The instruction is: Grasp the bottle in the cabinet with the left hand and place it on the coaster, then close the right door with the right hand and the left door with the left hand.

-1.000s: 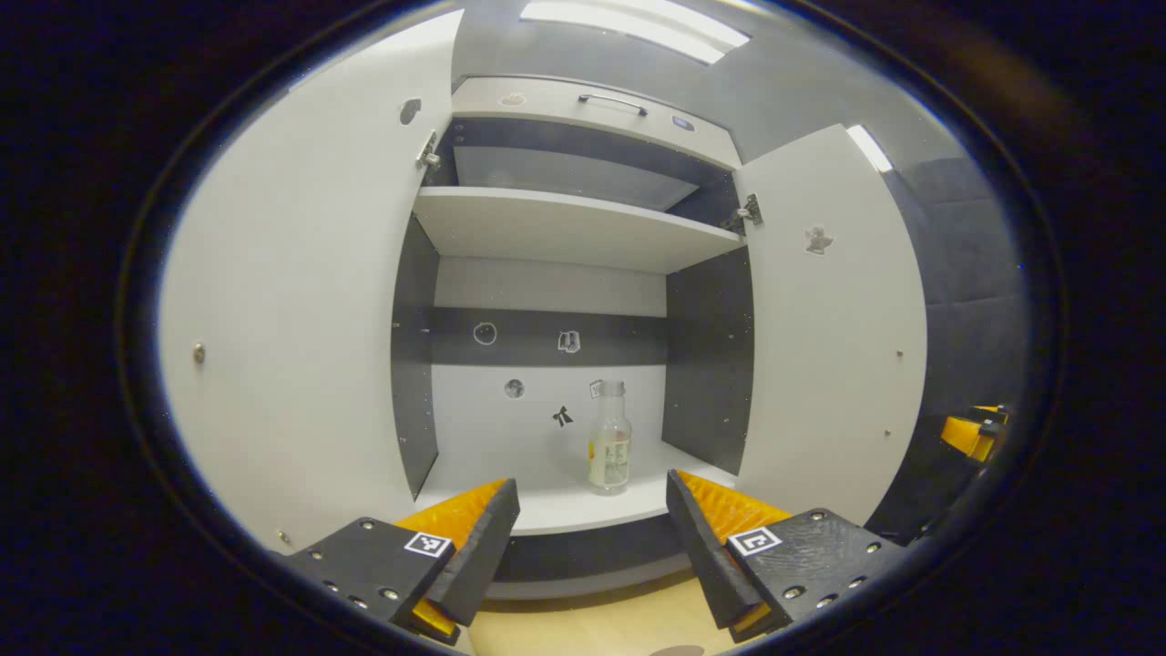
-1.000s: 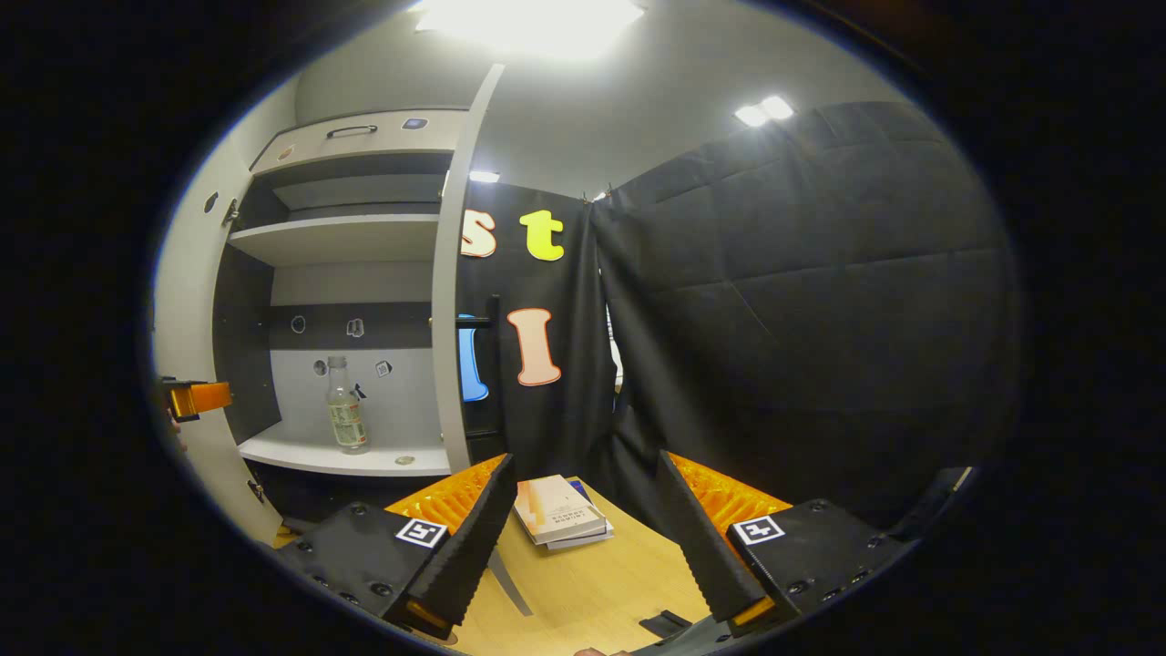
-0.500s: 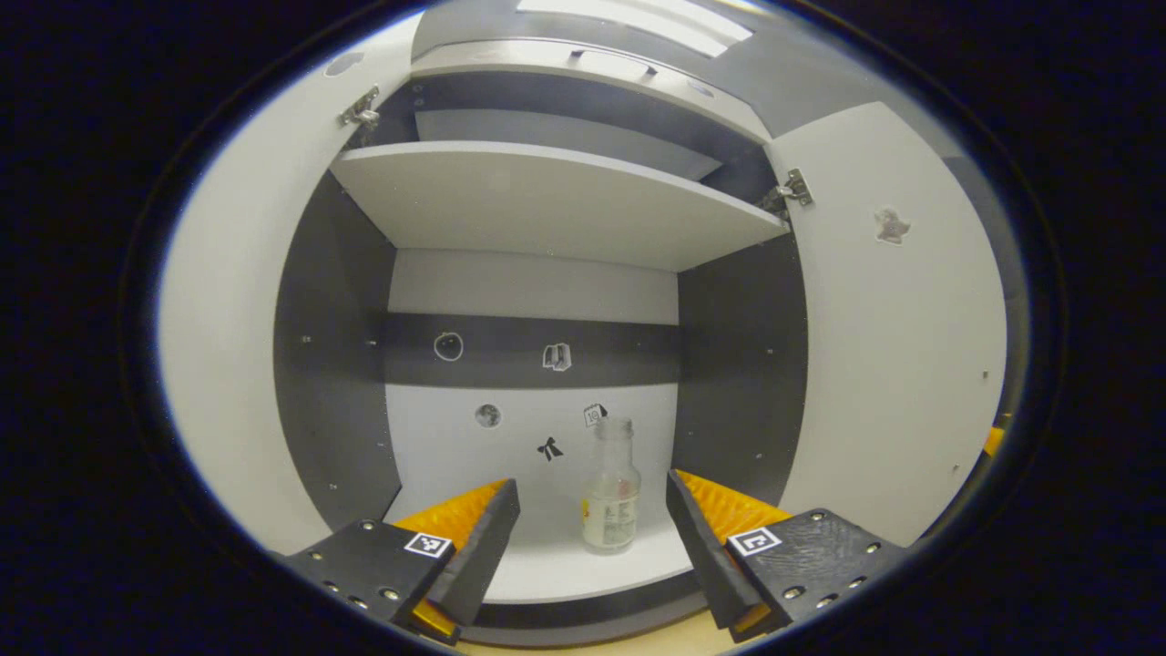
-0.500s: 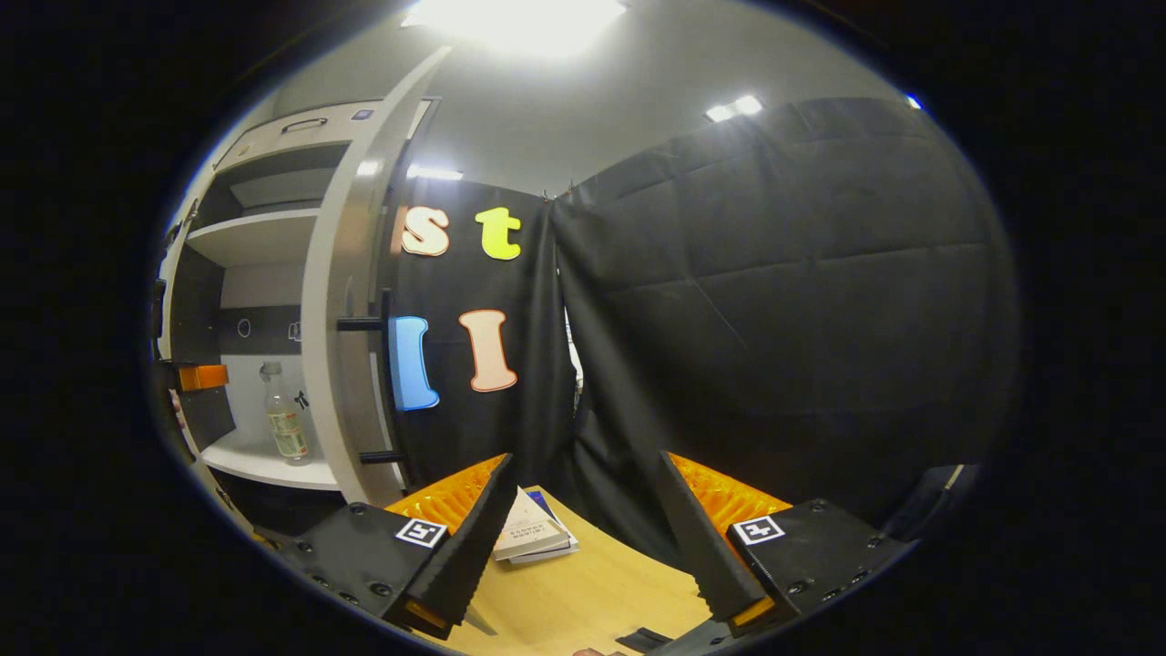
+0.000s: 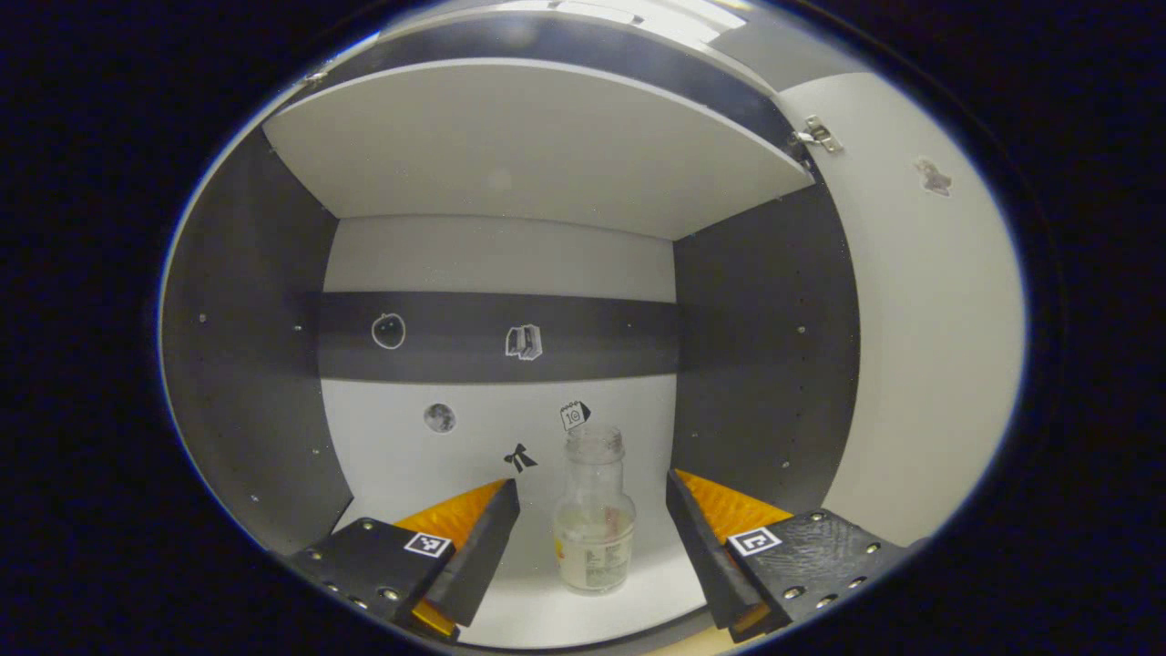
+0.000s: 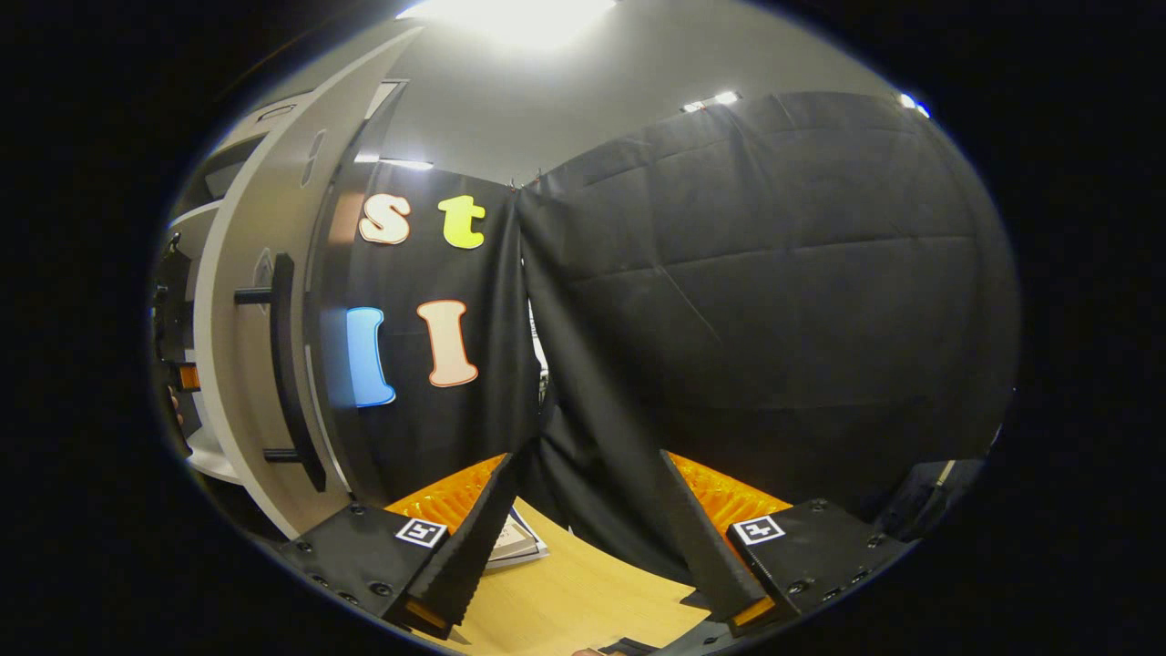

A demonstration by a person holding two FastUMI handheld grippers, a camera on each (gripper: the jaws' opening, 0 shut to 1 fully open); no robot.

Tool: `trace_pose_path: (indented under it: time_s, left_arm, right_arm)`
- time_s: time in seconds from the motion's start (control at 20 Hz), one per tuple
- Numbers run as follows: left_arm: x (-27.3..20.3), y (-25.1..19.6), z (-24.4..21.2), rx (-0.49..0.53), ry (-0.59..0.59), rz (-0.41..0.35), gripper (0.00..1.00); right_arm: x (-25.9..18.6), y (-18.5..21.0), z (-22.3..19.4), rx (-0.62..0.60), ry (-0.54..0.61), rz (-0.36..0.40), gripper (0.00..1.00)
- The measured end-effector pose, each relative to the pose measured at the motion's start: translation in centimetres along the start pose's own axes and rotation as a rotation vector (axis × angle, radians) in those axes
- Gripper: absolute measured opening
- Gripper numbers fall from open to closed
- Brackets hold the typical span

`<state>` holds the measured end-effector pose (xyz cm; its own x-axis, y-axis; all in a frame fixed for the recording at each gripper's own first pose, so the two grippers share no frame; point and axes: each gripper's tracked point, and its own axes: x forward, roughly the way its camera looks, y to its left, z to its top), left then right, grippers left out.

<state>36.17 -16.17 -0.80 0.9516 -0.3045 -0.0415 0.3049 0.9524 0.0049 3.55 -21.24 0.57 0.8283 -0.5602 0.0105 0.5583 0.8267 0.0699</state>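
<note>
A clear glass bottle [image 5: 596,519] with a pale label and no cap stands upright on the white lower shelf [image 5: 547,620] of the cabinet. In the left gripper view my left gripper [image 5: 592,538] is open, and the bottle stands between its two fingers without touching either. The right door [image 5: 920,328] hangs open on the right. In the right gripper view that right door [image 6: 246,364] is seen from outside, with its black bar handle [image 6: 287,364] to the left. My right gripper [image 6: 583,538] is open and holds nothing, over the wooden table [image 6: 583,601].
An upper shelf [image 5: 537,146] roofs the compartment, and dark side walls [image 5: 765,364] close it in. Small stickers dot the back panel [image 5: 501,428]. A book [image 6: 519,542] lies on the table beside the black cloth wall [image 6: 774,301].
My left gripper has moved forward into the cabinet, so the bottle now stands between its fingers. The right gripper has swung right, away from the cabinet opening, and the door's outer face has come into sight.
</note>
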Motion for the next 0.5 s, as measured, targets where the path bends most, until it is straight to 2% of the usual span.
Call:
trace_pose_path:
  time_s: [0.05,0.1,0.15,0.2,0.25,0.3,0.35,0.4,0.45,0.5]
  left_arm:
    - [0.8,-0.2,0.0,0.000,-0.008,-0.001,0.99]
    - [1.4,-0.4,0.0,-0.004,-0.013,-0.004,1.00]
    - [2.0,-0.5,0.0,-0.002,-0.019,-0.006,1.00]
    - [2.7,-0.5,-0.1,0.008,-0.022,-0.008,0.94]
    - [3.4,-0.7,-0.3,0.020,-0.018,-0.008,0.99]
    - [3.9,-0.8,-0.3,0.027,-0.014,-0.012,0.90]
    - [4.4,-1.0,-0.4,0.026,-0.007,-0.014,0.90]
    - [4.7,-1.1,-0.7,0.024,0.003,-0.014,0.99]
    - [5.1,-1.1,-1.1,0.027,0.010,-0.014,0.90]
    - [5.4,-1.1,-1.1,0.031,0.009,-0.010,0.90]
  right_arm:
    - [0.4,-0.2,-0.1,0.002,-0.001,-0.007,0.98]
    - [0.7,-0.4,-0.1,-0.002,-0.001,-0.013,0.93]
    - [1.1,-0.6,-0.2,-0.009,0.001,-0.018,0.98]
    - [1.6,-0.8,-0.4,-0.015,0.006,-0.022,0.92]
    - [1.9,-0.9,-0.5,-0.020,0.010,-0.025,0.92]
    - [2.2,-1.2,-0.7,-0.022,0.014,-0.033,0.92]
    - [2.5,-1.4,-0.7,-0.021,0.016,-0.042,0.92]
    - [2.8,-1.5,-0.8,-0.017,0.016,-0.045,0.93]
    - [3.1,-1.4,-0.8,-0.010,0.016,-0.047,0.93]
    - [3.4,-1.2,-0.9,-0.005,0.017,-0.045,0.93]
